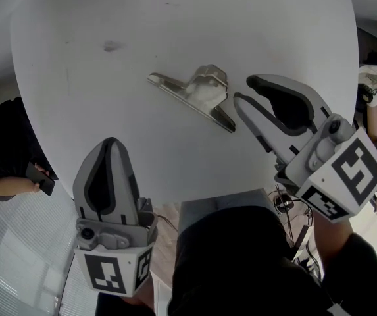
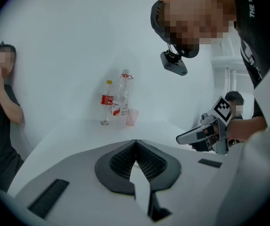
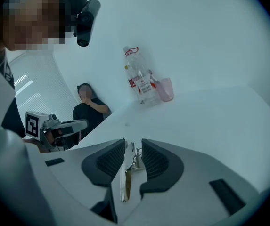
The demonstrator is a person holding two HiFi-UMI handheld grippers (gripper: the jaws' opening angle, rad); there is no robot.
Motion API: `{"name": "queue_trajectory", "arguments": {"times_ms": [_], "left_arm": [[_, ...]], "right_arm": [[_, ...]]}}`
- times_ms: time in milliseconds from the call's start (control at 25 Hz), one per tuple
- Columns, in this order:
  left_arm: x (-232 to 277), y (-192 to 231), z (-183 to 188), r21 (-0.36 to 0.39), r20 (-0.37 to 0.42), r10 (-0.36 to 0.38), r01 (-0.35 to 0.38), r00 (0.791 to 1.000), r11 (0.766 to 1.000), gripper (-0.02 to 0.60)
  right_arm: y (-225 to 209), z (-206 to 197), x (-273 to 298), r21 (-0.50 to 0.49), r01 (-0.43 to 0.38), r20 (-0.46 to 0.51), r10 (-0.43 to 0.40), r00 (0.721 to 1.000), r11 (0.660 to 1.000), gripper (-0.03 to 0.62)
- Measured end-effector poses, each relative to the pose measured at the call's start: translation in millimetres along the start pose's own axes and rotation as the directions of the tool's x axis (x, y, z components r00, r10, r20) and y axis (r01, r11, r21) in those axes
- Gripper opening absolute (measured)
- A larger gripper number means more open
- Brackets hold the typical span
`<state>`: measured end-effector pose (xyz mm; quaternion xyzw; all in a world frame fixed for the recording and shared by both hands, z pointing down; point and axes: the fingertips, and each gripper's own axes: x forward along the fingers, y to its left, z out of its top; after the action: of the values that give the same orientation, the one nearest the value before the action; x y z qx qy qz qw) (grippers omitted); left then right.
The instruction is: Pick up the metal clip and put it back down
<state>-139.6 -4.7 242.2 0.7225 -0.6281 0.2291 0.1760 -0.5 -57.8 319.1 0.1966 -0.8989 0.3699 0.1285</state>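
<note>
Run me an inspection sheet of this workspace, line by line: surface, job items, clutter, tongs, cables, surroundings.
Surface: white round table, with one faint smudge.
Job's things: metal clip lying on the table, not gripped.
Clutter: two bottles and a pink cup far across the white surface.
Grippers: left tongs shut and empty at the near edge; right tongs open, the clip in line with their gap, not clamped.
Cables: loose wires below the table edge, by the right tongs.
Surroundings: a seated person at the left, holding a phone.
</note>
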Motion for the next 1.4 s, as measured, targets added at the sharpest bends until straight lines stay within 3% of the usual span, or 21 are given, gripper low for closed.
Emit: {"name": "queue_trajectory", "arguments": {"times_ms": [120,360,560,960,1400], "left_arm": [[-7,2,9,0.004,-0.009,0.023,-0.023,1.0,1.0,0.018],[-26,-11,37,0.037,-0.023,0.061,-0.06,0.998,0.997,0.018],[-42,-27,55,0.078,-0.002,0.073,-0.072,0.997,0.994,0.018],[-86,-49,108,0.087,0.052,0.073,-0.077,0.996,0.993,0.018],[-153,-80,150,0.121,0.128,0.069,-0.085,0.989,0.989,0.018]], "right_arm": [[10,14,-8,-0.052,0.022,0.019,-0.021,1.0,0.998,0.118],[30,40,-37,-0.155,0.076,0.039,-0.07,0.997,0.985,0.054],[56,56,-62,-0.167,0.041,0.094,-0.025,0.995,0.985,0.02],[102,116,-114,-0.218,0.054,0.193,-0.011,0.981,0.974,0.018],[160,137,-181,-0.278,0.077,0.265,-0.001,0.964,0.957,0.018]]}}
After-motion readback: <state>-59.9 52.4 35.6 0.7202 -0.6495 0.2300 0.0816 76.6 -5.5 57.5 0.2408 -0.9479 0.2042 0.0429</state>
